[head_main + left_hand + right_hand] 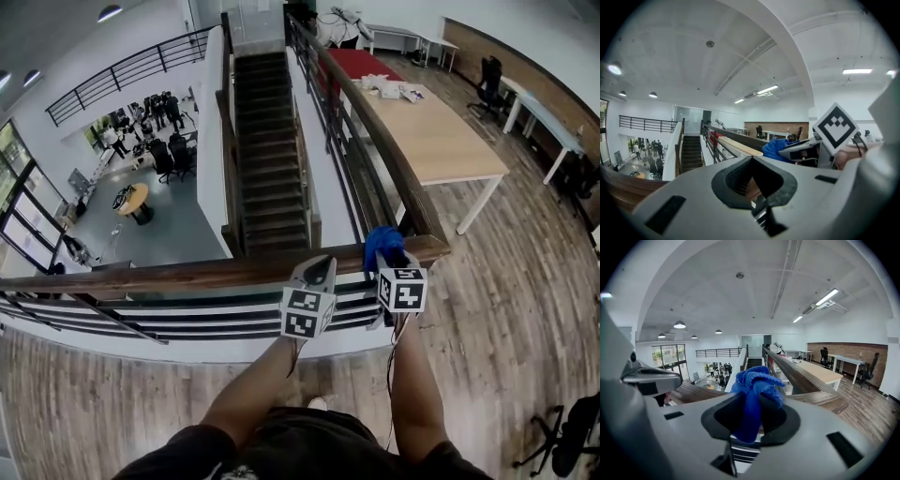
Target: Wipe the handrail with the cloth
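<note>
Where handrail (216, 274) corners, claw (750, 423) clamps cloth (755, 383).

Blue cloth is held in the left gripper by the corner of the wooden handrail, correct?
No: the blue cloth is held in the right gripper, not the left gripper, as the right gripper view shows, by the corner of the wooden handrail.

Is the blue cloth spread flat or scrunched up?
Scrunched up: the blue cloth bunches in a wad, pinched in the right hand-held gripper.
</note>
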A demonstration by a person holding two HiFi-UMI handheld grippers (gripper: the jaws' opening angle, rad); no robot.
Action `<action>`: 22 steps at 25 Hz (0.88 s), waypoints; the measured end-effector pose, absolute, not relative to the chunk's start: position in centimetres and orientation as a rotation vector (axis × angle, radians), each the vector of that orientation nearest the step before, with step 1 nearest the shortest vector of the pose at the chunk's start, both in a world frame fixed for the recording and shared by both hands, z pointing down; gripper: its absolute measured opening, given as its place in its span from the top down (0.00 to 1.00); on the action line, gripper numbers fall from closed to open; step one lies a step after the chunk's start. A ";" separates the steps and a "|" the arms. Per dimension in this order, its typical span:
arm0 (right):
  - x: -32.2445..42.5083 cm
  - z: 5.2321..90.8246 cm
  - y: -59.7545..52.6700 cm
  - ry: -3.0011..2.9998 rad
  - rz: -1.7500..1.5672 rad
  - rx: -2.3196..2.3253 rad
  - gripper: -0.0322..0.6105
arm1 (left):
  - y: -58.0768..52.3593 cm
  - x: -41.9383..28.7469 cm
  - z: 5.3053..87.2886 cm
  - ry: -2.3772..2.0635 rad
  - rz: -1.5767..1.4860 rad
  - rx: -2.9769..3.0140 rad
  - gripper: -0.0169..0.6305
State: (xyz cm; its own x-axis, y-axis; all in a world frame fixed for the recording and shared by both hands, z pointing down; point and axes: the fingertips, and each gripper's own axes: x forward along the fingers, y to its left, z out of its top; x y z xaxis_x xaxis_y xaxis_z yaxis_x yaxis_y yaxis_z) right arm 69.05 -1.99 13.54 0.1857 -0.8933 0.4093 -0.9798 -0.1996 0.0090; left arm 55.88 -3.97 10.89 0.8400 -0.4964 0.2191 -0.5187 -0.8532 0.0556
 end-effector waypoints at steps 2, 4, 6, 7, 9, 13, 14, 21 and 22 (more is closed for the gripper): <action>71.6 13.5 -1.0 -1.754 0.477 2.231 0.79 | -3.1 57.9 11.0 -0.757 0.304 2.914 0.97; 74.1 13.6 -0.1 -1.724 0.494 2.267 0.79 | -2.3 59.6 11.2 -0.718 0.308 2.921 0.97; 76.2 13.7 0.7 -1.698 0.501 2.296 0.79 | -1.7 61.0 11.7 -0.688 0.313 2.925 0.97; 77.2 13.7 1.0 -1.685 0.502 2.311 0.79 | -1.4 61.6 11.8 -0.675 0.315 2.927 0.97; 79.1 13.4 1.6 -1.663 0.515 2.343 0.79 | -0.8 62.5 11.7 -0.648 0.317 2.934 0.97; 81.5 12.9 2.4 -1.647 0.544 2.370 0.79 | 0.2 63.5 11.4 -0.613 0.328 2.942 0.97; 81.7 12.9 2.5 -1.643 0.542 2.366 0.79 | 0.3 63.5 11.4 -0.610 0.333 2.947 0.97; 79.9 11.8 2.3 -1.676 0.455 2.416 0.80 | -1.8 61.3 10.5 -0.626 0.272 2.956 0.97; 78.9 11.6 2.2 -1.702 0.438 2.421 0.80 | -2.1 60.6 10.5 -0.634 0.254 2.950 0.97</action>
State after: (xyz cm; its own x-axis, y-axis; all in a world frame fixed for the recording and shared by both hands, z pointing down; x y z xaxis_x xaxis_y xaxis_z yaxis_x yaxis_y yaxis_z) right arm 78.87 2.25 11.64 0.3137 -0.8938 0.3205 -0.9375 -0.3451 -0.0449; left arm 60.55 -2.13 10.53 0.8986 -0.3971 0.1867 -0.4161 -0.9062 0.0754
